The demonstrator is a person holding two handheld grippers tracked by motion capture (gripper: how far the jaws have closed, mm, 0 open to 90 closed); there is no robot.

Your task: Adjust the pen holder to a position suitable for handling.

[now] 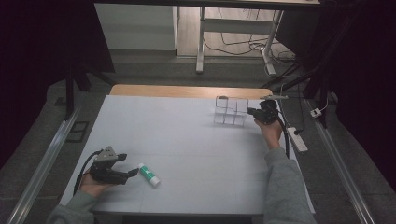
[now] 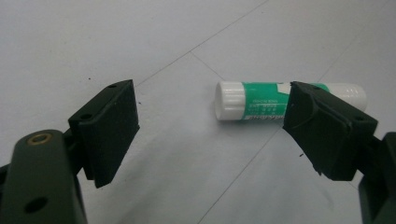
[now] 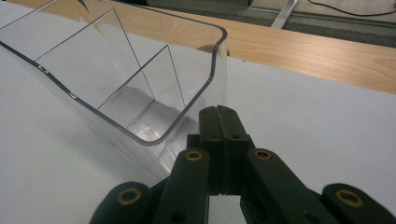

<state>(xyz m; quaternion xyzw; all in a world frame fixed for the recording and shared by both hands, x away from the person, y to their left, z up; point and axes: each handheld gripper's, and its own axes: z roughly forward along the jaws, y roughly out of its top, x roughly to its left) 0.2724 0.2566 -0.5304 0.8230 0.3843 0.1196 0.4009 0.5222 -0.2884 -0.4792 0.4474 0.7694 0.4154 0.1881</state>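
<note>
A glue stick [image 1: 149, 175] with a green label and white cap lies on the white table near the front left. My left gripper [image 1: 128, 164] sits just left of it, open, with nothing between its jaws. In the left gripper view the glue stick [image 2: 254, 101] lies just beyond the open left gripper [image 2: 208, 105], and the right jaw covers part of its label. A clear plastic organizer [image 1: 230, 112] with several compartments stands at the far right of the table. My right gripper [image 1: 251, 111] is beside its right side. In the right gripper view the right gripper [image 3: 218, 111] is shut on nothing, its tips by the rounded corner of the organizer [image 3: 140, 88].
The white table top [image 1: 187, 140] has a bare wooden strip [image 1: 187, 91] along its far edge. A white power strip [image 1: 297, 139] and cables lie off the table's right side. Desk legs and cables stand on the floor beyond.
</note>
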